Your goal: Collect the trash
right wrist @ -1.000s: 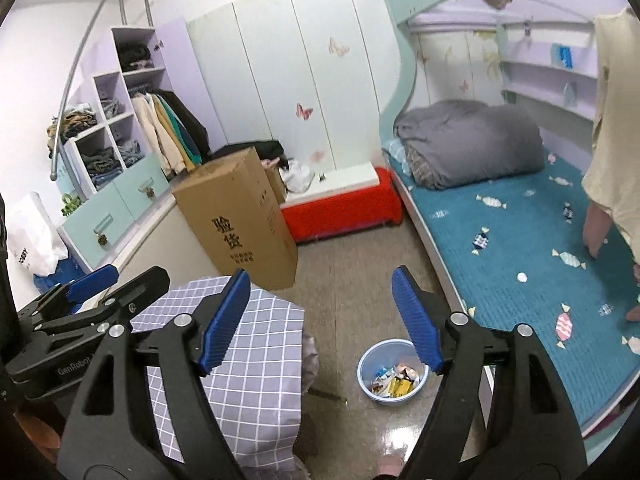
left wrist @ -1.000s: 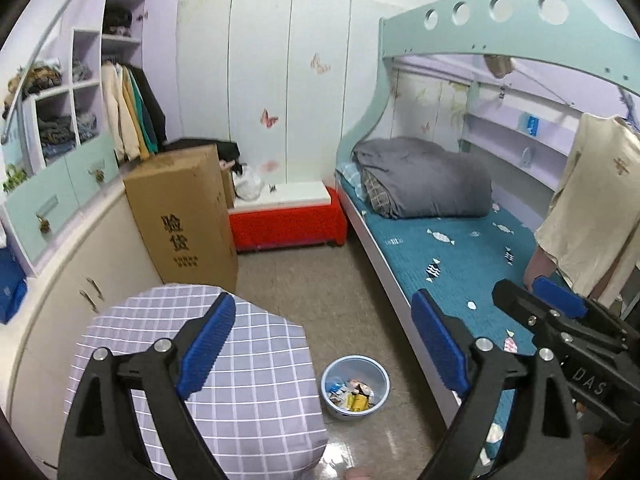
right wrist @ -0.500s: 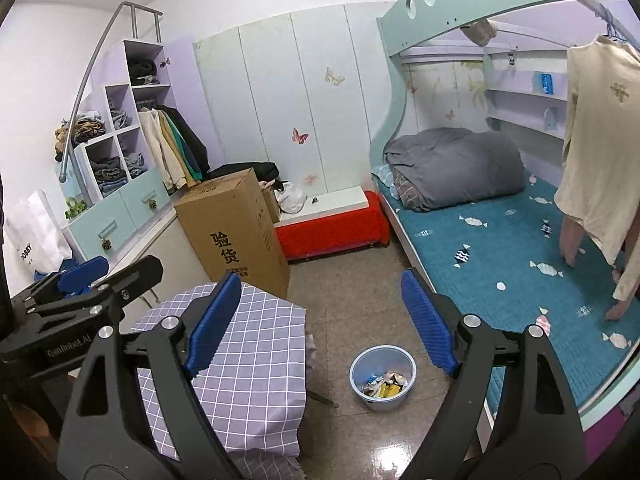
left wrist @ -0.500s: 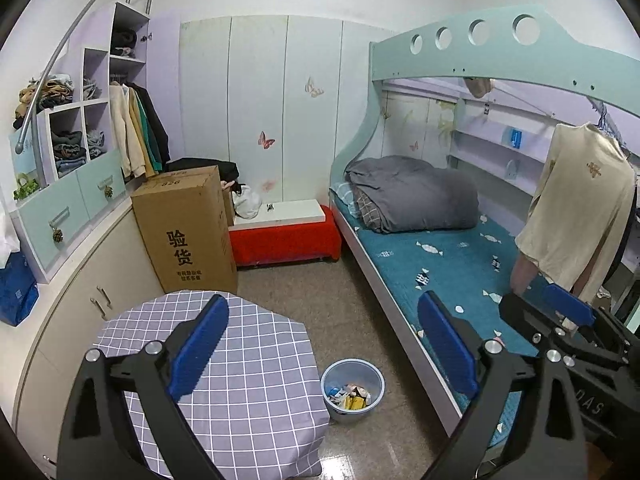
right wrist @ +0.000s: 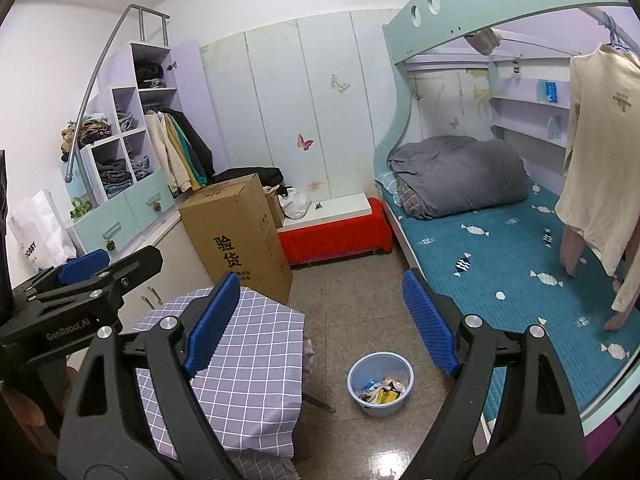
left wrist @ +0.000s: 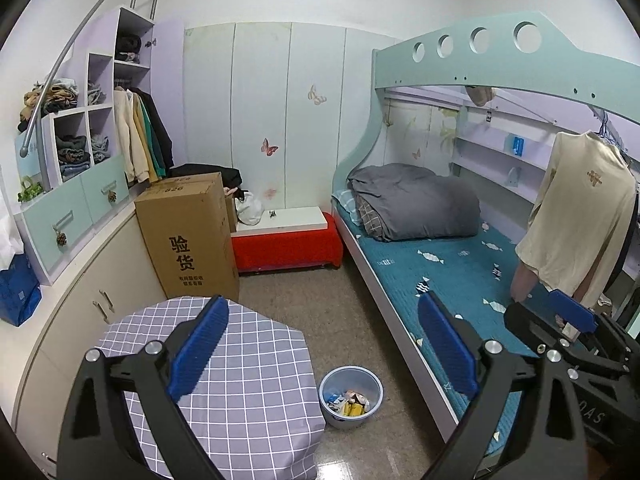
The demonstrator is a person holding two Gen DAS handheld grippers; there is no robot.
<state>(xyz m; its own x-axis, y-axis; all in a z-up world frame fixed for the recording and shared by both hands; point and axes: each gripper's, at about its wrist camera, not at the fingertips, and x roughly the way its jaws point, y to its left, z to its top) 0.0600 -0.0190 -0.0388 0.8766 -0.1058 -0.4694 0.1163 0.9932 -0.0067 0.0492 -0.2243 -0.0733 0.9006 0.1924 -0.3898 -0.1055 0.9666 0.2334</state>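
Observation:
A small blue bin (left wrist: pixel 351 396) holding several bits of wrapper trash stands on the floor between a checked table (left wrist: pixel 248 384) and the bed (left wrist: pixel 448 280). It also shows in the right wrist view (right wrist: pixel 380 384). My left gripper (left wrist: pixel 320 352) is open and empty, held high above the table and bin. My right gripper (right wrist: pixel 320 320) is open and empty, also held high. The right gripper shows at the right edge of the left wrist view (left wrist: pixel 572 320). The left gripper shows at the left edge of the right wrist view (right wrist: pixel 84 276).
A tall cardboard box (left wrist: pixel 192 236) stands behind the table. A red bench (left wrist: pixel 288 244) sits at the far wall. Cabinets and shelves (left wrist: pixel 72 208) line the left side. A cream shirt (left wrist: pixel 580 216) hangs over the bunk bed. A grey duvet (left wrist: pixel 412 200) lies on the bed.
Both grippers have risen and pulled back, so the table, bin and room look smaller and lower in both views. Both stay open and empty.

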